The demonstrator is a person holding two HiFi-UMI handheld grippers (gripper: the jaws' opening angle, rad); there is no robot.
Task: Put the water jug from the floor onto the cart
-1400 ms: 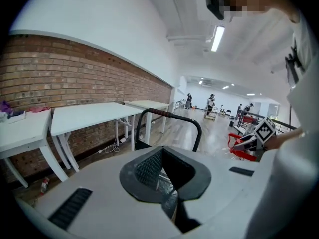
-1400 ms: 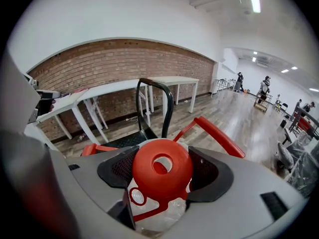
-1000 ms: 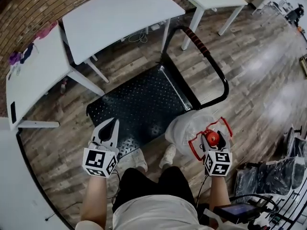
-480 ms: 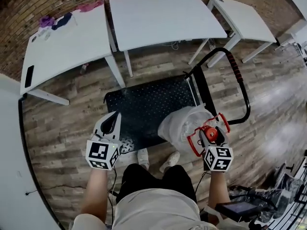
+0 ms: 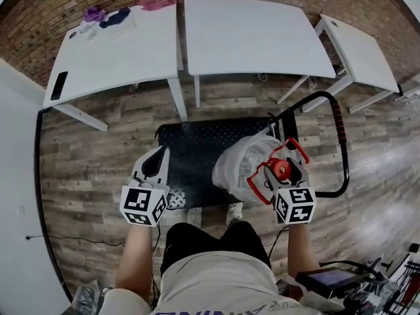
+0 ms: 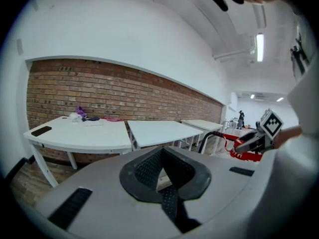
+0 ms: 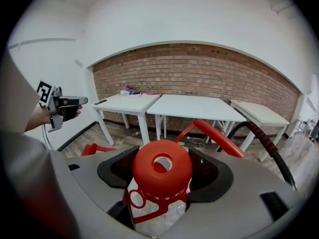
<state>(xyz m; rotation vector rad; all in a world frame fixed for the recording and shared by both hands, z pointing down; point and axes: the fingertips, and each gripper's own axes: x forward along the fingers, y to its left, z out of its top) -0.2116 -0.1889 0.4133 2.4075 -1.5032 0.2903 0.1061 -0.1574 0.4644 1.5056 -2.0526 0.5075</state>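
A clear water jug with a red cap and a red carry handle hangs from my right gripper, which is shut on its neck. In the right gripper view the cap fills the gap between the jaws of that gripper. The jug's body overlaps the right part of the black cart deck; I cannot tell whether it touches it. The cart's handle rises just right of the jug. My left gripper hovers over the deck's left edge, shut and empty.
Three white tables stand along the brick wall behind the cart, their legs close to the deck's far edge. A dark phone and some cloths lie on the left table. The person's feet are at the deck's near edge.
The right gripper has carried the jug from beside the cart to over the deck's right part. The view has swung round so that the cart lies straight ahead. The left gripper stays shut.
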